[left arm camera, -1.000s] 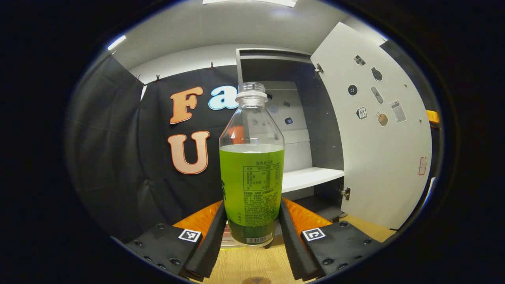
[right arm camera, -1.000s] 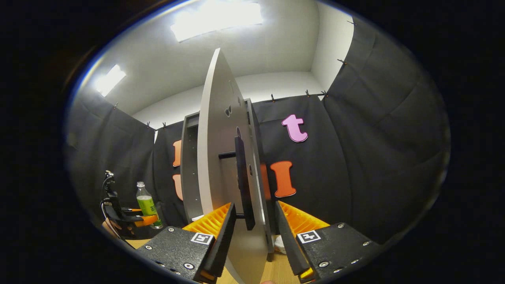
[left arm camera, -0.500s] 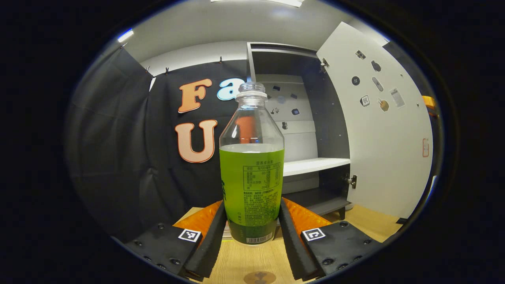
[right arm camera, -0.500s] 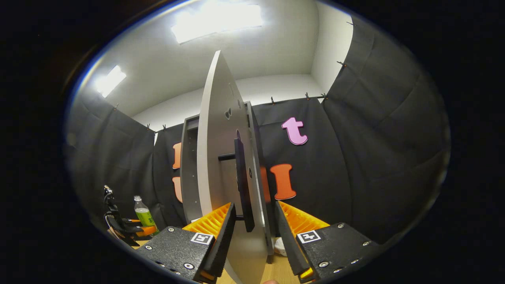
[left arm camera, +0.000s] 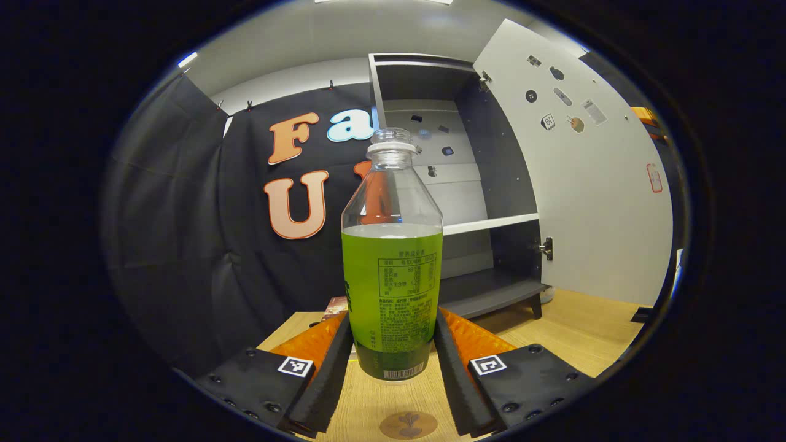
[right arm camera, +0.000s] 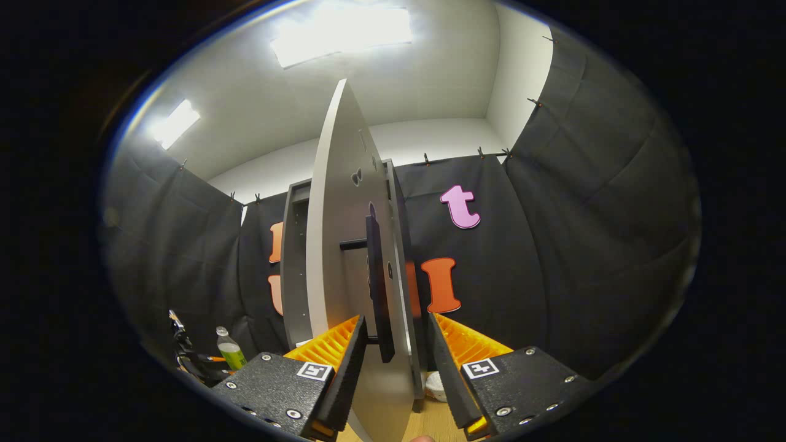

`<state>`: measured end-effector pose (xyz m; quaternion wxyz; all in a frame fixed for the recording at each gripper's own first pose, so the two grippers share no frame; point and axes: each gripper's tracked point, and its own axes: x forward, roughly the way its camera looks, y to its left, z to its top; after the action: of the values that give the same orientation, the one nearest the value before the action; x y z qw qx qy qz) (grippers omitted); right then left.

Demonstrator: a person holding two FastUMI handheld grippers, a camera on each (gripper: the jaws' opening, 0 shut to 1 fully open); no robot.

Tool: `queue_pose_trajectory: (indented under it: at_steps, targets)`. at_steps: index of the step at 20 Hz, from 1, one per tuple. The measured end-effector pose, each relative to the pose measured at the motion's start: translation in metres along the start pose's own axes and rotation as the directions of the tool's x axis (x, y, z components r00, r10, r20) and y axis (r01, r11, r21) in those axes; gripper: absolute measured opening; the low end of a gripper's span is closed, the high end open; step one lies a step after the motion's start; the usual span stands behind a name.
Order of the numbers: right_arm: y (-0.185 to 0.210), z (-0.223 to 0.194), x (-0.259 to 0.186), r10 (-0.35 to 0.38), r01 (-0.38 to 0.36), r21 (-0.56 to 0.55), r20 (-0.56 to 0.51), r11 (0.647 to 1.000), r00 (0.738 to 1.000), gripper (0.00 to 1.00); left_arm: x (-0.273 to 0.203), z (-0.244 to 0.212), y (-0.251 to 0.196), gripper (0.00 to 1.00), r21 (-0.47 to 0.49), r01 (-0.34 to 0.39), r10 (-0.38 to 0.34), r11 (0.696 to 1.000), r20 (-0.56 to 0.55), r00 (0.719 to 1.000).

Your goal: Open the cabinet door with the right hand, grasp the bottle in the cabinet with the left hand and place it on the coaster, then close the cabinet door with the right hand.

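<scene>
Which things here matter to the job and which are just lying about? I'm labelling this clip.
Job:
bottle, held by the left gripper
coaster, on the table below the bottle
door, open, between the right gripper fingers
cabinet

Lying about:
stickers on the door
brown item behind the left gripper

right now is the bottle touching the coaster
Apart. The left gripper view shows the bottle held above the table, its base clear of the coaster lying nearer the camera.
</scene>
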<state>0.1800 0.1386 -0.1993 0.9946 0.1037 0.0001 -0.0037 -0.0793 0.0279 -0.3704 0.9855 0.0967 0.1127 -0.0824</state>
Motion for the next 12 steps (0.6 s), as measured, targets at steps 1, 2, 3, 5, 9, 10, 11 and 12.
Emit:
queue_pose_trajectory:
  at_steps: [1, 2, 3, 5, 9, 10, 11, 12]
  targets:
    - [0.001, 0.001, 0.000, 0.003, -0.003, 0.006, 0.000, 1.000, 1.000, 0.63, 0.001, -0.009, 0.000, 0.78, -0.003, 0.002, -0.002, 1.000, -0.013, 1.000]
    - [0.002, 0.000, 0.000, 0.008, -0.008, 0.014, -0.001, 1.000, 1.000, 0.63, 0.002, -0.017, -0.003, 0.77, -0.013, 0.014, -0.014, 1.000, -0.025, 1.000]
    - [0.003, 0.000, -0.001, 0.010, -0.010, 0.022, -0.001, 1.000, 1.000, 0.63, 0.002, -0.025, -0.005, 0.80, -0.025, 0.020, -0.021, 0.999, -0.030, 0.999]
    - [0.006, 0.000, 0.000, 0.015, -0.015, 0.033, -0.002, 0.999, 1.000, 0.63, -0.001, -0.036, -0.008, 0.77, -0.054, 0.032, -0.034, 0.998, -0.034, 0.999]
    - [0.005, 0.000, 0.000, 0.018, -0.018, 0.030, -0.003, 0.999, 1.000, 0.63, -0.005, -0.060, -0.010, 0.78, -0.098, 0.050, -0.053, 0.994, -0.029, 0.998]
    - [0.005, 0.001, 0.000, 0.018, -0.018, 0.028, -0.002, 0.999, 1.000, 0.63, -0.007, -0.068, -0.011, 0.78, -0.102, 0.050, -0.053, 0.994, -0.031, 0.998]
    - [0.005, 0.000, 0.000, 0.019, -0.019, 0.026, -0.002, 0.999, 1.000, 0.63, -0.008, -0.075, -0.011, 0.78, -0.104, 0.050, -0.054, 0.993, -0.034, 0.998]
    - [0.004, 0.000, 0.000, 0.019, -0.019, 0.028, -0.002, 0.999, 1.000, 0.63, -0.009, -0.082, -0.012, 0.78, -0.107, 0.049, -0.054, 0.993, -0.041, 0.998]
